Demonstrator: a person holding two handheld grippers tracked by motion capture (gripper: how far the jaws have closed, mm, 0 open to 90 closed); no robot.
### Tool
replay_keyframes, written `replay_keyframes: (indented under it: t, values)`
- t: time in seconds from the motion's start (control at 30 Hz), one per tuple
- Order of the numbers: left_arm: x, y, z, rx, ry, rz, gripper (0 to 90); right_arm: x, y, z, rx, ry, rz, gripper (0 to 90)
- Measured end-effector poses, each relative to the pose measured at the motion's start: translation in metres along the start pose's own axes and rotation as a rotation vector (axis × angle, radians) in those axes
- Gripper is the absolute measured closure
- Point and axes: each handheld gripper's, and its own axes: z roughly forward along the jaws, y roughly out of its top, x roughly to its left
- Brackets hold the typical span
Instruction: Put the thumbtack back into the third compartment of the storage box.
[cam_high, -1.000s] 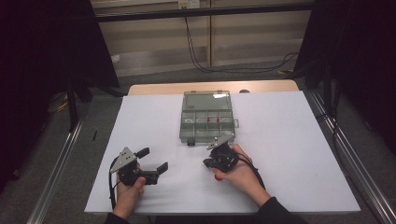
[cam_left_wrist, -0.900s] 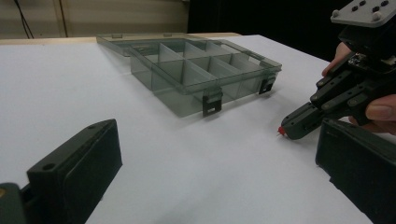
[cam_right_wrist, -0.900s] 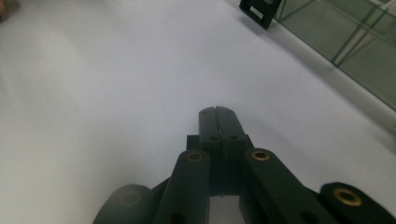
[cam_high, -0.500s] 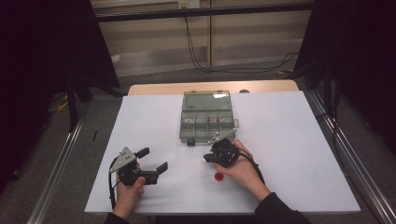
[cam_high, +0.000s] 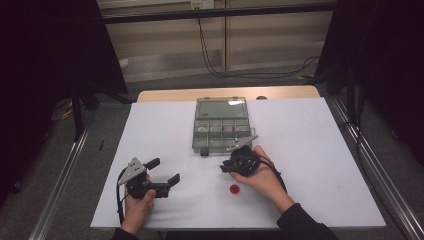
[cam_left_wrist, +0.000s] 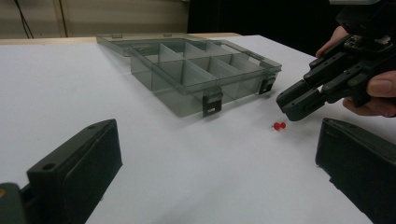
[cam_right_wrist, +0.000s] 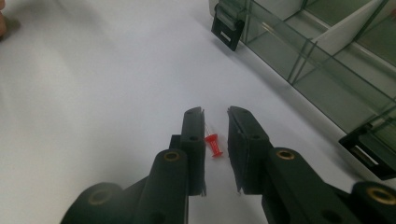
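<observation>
A small red pushpin (cam_high: 233, 189) lies on the white table (cam_high: 300, 150), in front of a clear smoky compartment box (cam_high: 220, 127) with its lid open. My right gripper (cam_high: 226, 167) hovers just above the pushpin (cam_right_wrist: 214, 144). Its jaws stand a narrow gap apart, with the pin showing on the table between them and untouched. In the left gripper view the right gripper (cam_left_wrist: 292, 105) points down at the pushpin (cam_left_wrist: 279, 125). My left gripper (cam_high: 165, 170) rests near the front left, wide open and empty, facing the box (cam_left_wrist: 196, 70).
The box (cam_right_wrist: 327, 60) has several divided compartments and two black latches on its near side. Metal rails run along both sides of the table. Dark curtains and cables stand behind the far edge.
My right hand has shifted slightly toward the box, so the red pushpin now shows free on the table near it. The left gripper has not moved.
</observation>
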Motion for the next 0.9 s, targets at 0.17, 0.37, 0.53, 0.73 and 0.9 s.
replay_keyframes:
  t: [0.17, 0.37, 0.53, 0.73, 0.9]
  values:
    - [0.0, 0.0, 0.0, -0.001, -0.001, -0.001, 0.2, -0.001, -0.002, 0.006, 0.017, 0.004, -0.006, 77.7]
    - [0.0, 0.0, 0.0, 0.0, -0.004, 0.0, 0.2, -0.001, -0.005, 0.012, 0.03, 0.003, -0.011, 81.7]
    - [0.0, 0.0, 0.0, -0.001, -0.005, -0.002, 0.2, -0.001, -0.007, 0.013, 0.022, -0.01, -0.021, 85.4]
    - [0.0, 0.0, 0.0, -0.001, 0.0, 0.005, 0.2, -0.001, -0.01, 0.011, 0.012, -0.005, 0.017, 85.9]
    - [0.0, 0.0, 0.0, 0.001, -0.004, 0.002, 0.2, -0.003, -0.008, 0.006, -0.007, 0.004, 0.022, 86.0]
